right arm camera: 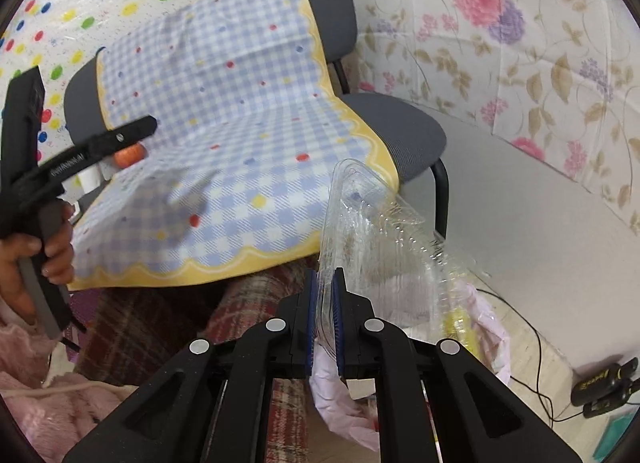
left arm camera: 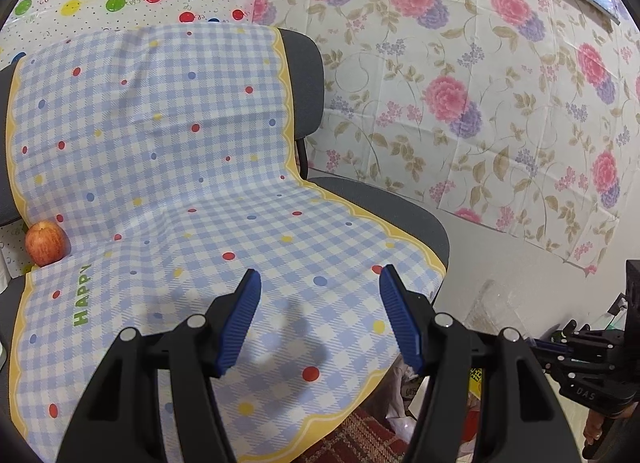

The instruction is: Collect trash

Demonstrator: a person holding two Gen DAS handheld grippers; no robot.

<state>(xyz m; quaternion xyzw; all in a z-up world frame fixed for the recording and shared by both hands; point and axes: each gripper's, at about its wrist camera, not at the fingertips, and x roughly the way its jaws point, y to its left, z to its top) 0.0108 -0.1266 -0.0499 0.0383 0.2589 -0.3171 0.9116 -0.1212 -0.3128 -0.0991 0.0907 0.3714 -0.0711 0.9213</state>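
Note:
A clear plastic clamshell container (right arm camera: 372, 231) hangs off the front corner of the chair seat, and my right gripper (right arm camera: 326, 279) is shut on its edge. Under it lies a crumpled pale pink plastic bag (right arm camera: 480, 327) with scraps inside. In the left wrist view the container (left arm camera: 494, 303) shows faintly at the right, next to the right gripper (left arm camera: 576, 359). My left gripper (left arm camera: 320, 273) stands open above the checked cloth (left arm camera: 180, 183) on the seat, with nothing between its blue pads. A red apple (left arm camera: 46, 243) rests at the seat's back left corner.
The grey chair (right arm camera: 416, 135) stands against a wall hung with flowered sheeting (left arm camera: 480, 103). A plaid rug (right arm camera: 160, 323) lies under the chair's front. A white cup (right arm camera: 90, 181) stands beside the apple (right arm camera: 130, 155). A black device with a cable (right arm camera: 604, 383) lies on the floor at right.

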